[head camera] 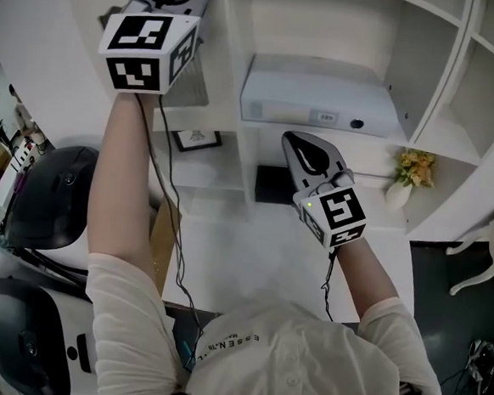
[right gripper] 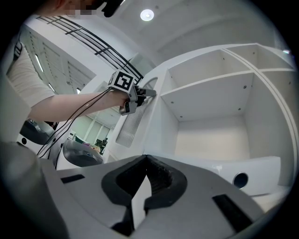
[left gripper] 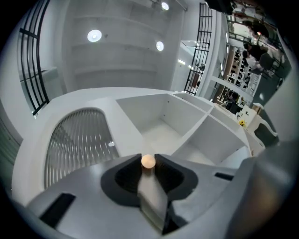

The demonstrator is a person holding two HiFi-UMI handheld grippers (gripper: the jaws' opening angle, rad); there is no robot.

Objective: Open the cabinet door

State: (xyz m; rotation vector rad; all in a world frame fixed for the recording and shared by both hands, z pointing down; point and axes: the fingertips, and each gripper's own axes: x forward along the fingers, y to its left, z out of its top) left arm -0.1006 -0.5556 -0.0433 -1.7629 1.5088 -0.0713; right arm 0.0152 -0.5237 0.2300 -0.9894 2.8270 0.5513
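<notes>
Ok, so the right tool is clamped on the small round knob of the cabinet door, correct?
No, the left tool is clamped on the small round knob of the cabinet door, as the left gripper view shows; the right tool holds nothing.

Bright, even, cool white throughout. Glare from round ceiling lights (left gripper: 94, 35) in gripper views. Strong fisheye bending and dark vignette at corners there. Soft focus in nearest foreground. Faint shadows only. Overexposed, glowing knob (left gripper: 148, 161).

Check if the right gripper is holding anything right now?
No, the right gripper has its jaw tips together with nothing between them.
</notes>
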